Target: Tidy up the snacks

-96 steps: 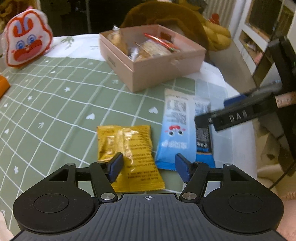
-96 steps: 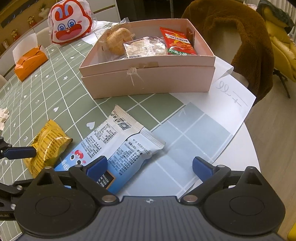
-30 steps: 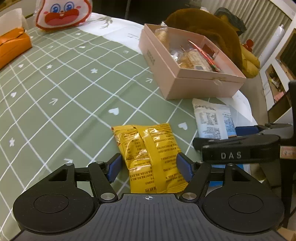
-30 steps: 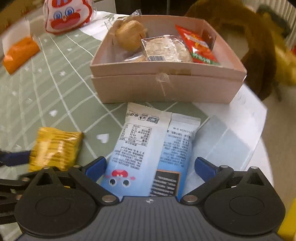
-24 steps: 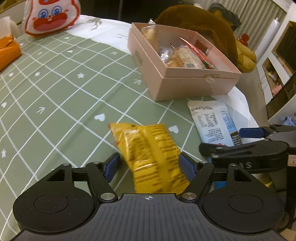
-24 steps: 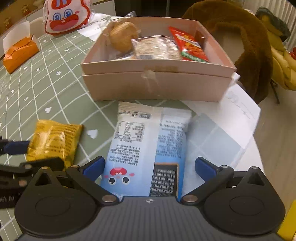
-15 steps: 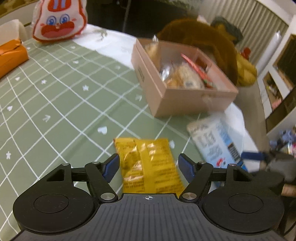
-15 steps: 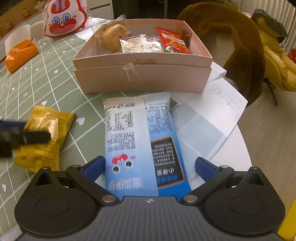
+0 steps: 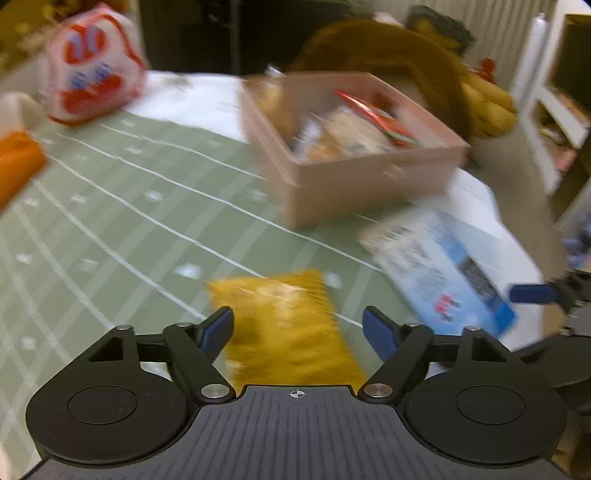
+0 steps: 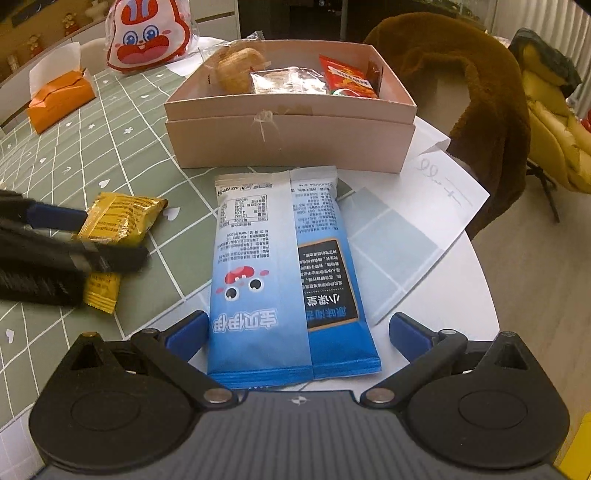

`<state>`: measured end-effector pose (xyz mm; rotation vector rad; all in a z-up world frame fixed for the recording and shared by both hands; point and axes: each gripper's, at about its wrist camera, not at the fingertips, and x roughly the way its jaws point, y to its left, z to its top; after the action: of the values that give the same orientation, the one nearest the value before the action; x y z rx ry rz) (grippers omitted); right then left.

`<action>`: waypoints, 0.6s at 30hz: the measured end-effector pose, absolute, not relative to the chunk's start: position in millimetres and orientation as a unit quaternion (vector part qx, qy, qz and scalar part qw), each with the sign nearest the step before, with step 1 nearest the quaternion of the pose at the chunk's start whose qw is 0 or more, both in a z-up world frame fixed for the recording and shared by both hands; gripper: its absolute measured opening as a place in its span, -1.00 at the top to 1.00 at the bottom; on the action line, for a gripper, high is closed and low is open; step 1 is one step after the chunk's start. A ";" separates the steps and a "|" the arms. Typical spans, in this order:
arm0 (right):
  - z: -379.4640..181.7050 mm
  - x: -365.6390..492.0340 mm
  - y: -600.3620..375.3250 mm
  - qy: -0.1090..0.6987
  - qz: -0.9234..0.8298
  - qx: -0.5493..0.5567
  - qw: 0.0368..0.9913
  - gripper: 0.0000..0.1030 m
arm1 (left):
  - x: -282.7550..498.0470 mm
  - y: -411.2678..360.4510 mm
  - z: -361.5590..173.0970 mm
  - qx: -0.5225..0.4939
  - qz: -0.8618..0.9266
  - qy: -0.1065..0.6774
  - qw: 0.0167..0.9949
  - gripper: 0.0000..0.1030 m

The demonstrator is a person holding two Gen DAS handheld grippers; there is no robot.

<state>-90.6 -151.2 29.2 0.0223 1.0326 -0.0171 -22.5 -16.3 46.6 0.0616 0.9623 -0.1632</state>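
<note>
A yellow snack packet [image 9: 288, 325] lies on the green tablecloth between the fingers of my left gripper [image 9: 297, 325]. Its jaws are opening and the pads stand clear of the packet; this view is blurred by motion. In the right wrist view the same yellow packet [image 10: 122, 218] shows under the left gripper's fingers [image 10: 55, 218]. A long blue and white snack packet [image 10: 284, 266] lies flat between the wide jaws of my right gripper [image 10: 295, 328], which is open and does not press on it. Just beyond stands the pink box [image 10: 288, 140], holding several snacks.
A rabbit-face bag [image 10: 147, 33] and an orange tissue box [image 10: 59, 99] sit at the far left. White paper sheets [image 10: 436, 184] lie under the blue packet's right side, near the table's rounded edge. A brown fuzzy coat [image 10: 480, 74] hangs on a chair behind the box.
The left gripper's jaws have spread wider around the yellow packet and its view has swung. The right gripper has shifted so the blue packet lies straight and centred between its fingers.
</note>
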 end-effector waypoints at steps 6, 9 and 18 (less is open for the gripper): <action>29.0 -77.4 -147.1 0.493 -0.006 0.009 0.870 -0.99 | -11.1 -11.0 31.3 0.015 -0.081 0.505 0.859 -0.64; 28.4 -69.1 -145.1 0.490 -0.006 0.006 0.872 -0.99 | -6.5 -6.7 27.3 0.003 -0.070 0.512 0.856 -0.62; 54.6 -78.3 -154.6 0.484 0.029 0.028 0.874 -0.58 | -21.6 11.9 49.4 -0.056 -0.092 0.492 0.864 -0.45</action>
<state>-78.3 -154.6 54.6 0.0590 1.0100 0.0597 -21.6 11.9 49.4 -0.1176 1.0308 -0.1919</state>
